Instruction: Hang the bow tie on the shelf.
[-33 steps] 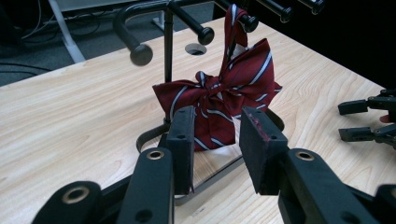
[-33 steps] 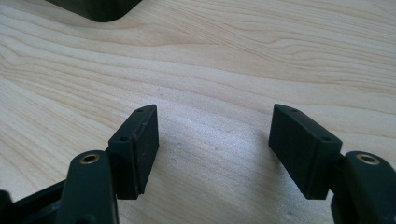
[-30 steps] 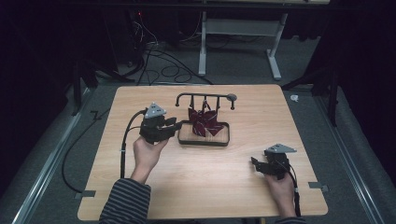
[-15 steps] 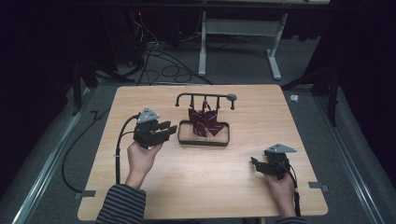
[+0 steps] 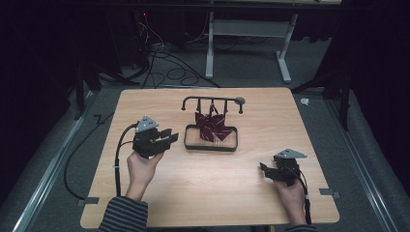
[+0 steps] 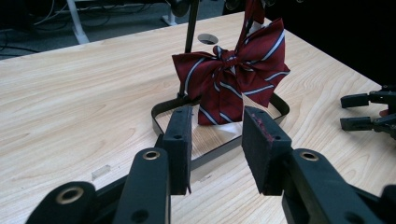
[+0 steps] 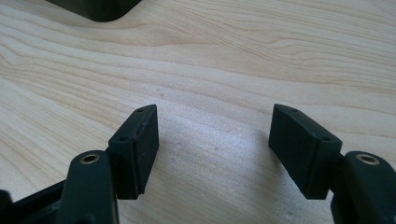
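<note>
step: we're guessing this is the approach. Our left gripper [image 5: 167, 137] hangs just left of the rack [image 5: 211, 100], aimed at the bow tie [image 5: 211, 125], not touching it.
left claw: spread, nothing between the jaws [image 6: 217, 154].
right claw: right gripper [image 5: 265, 170] is spread wide too, low over bare table [image 5: 270, 116] near our edge, well apart from the rack.
tie spot: hanging from the rack's bar, its bottom down inside the black base loop [image 5: 211, 148].
tie look: dark red with white and navy stripes, puffy knot in the middle, soft and floppy by the look of it.
next move: probably slide the left jaws in around a wing or the knot, then pinch. Needs a level approach so we clear the base loop.
</note>
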A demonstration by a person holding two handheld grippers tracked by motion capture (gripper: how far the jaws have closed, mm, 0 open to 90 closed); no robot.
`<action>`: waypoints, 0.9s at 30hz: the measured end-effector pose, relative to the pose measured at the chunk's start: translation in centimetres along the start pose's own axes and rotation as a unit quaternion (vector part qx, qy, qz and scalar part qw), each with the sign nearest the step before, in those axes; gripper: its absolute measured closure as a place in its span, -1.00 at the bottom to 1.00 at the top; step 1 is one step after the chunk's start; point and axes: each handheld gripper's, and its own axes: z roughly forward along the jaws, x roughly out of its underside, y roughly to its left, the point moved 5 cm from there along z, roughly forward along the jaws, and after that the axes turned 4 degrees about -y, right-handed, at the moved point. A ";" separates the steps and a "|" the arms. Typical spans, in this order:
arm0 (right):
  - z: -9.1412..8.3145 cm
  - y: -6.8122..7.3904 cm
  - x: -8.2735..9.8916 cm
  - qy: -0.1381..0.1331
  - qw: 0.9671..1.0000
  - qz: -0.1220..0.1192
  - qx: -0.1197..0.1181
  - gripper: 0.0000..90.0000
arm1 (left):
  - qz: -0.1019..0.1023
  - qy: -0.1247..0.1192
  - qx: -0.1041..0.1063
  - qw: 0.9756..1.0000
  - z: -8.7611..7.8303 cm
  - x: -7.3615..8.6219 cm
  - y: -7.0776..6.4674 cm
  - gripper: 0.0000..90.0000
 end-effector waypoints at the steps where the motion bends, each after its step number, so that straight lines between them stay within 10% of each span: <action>1: 0.0 0.0 0.0 0.000 1.000 0.000 0.000 -0.23 | 0.000 0.001 0.000 1.000 0.0 0.1 0.0 0.41; 27: 0.0 0.0 0.0 0.001 1.000 0.000 0.001 -0.23 | -0.020 -0.002 -0.010 1.000 -0.8 2.5 0.1 0.39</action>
